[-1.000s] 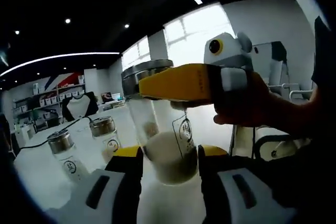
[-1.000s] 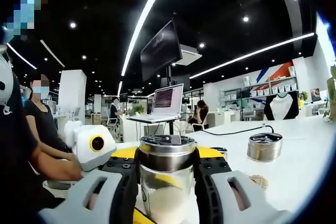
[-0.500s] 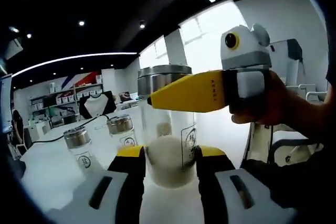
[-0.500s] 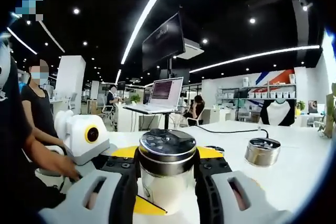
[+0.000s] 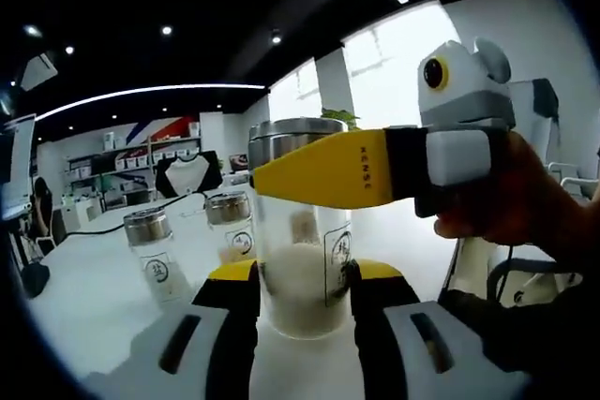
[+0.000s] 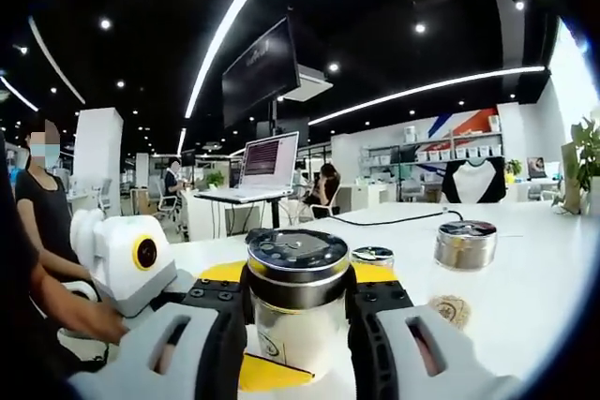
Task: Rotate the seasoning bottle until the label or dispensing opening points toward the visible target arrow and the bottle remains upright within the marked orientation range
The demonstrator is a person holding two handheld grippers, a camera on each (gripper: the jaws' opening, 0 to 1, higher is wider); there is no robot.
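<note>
The seasoning bottle (image 5: 302, 274) is clear glass with white powder inside, a printed label (image 5: 338, 252) and a steel lid (image 6: 295, 258). It stands upright on the white table (image 5: 84, 297). My left gripper (image 5: 302, 278) is shut on the bottle's lower body, one jaw on each side. My right gripper (image 6: 296, 289) is shut on it just under the lid. In the left gripper view the right gripper's yellow jaw (image 5: 328, 168) crosses the bottle's top, with a hand (image 5: 511, 208) holding it. In the right gripper view the left gripper's white body (image 6: 131, 259) sits at the left.
Two more lidded bottles (image 5: 155, 252) (image 5: 231, 224) stand to the left on the table. Another bottle (image 6: 463, 248) and a small round lid (image 6: 373, 255) lie beyond the held one. A black cable (image 6: 394, 217) crosses the table. People sit at desks behind.
Both views have shifted with the hands. The bottle leaned in the left gripper view a second ago and now stands straight between the jaws. Both grips are unchanged.
</note>
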